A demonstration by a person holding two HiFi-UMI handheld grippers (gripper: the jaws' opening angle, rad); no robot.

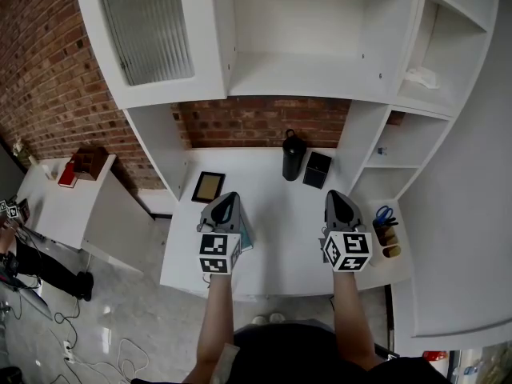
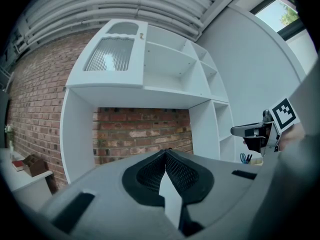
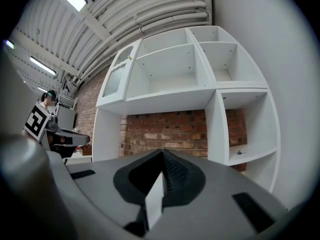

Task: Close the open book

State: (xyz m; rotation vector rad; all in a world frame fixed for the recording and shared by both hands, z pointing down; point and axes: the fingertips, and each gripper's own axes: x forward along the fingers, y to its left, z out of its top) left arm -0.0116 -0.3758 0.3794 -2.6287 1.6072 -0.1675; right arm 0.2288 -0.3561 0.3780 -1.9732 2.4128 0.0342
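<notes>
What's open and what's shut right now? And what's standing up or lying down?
left gripper: jaws shut, nothing between them
right gripper: jaws shut, nothing between them
book: lying on the desk, mostly hidden under the left gripper; can't tell if open or closed
cabinet door: shut
black bottle: standing upright
picture frame: on the desk, front facing up
scissors: handles up in a holder

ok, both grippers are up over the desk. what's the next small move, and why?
Probably tilt the left gripper down toward the book, whose teal edge peeks out beside it on the desk. Both gripper views face shelves and brick wall, not the desk. The right gripper is shut and empty, like the left. The book is mostly hidden, so sight it first.
</notes>
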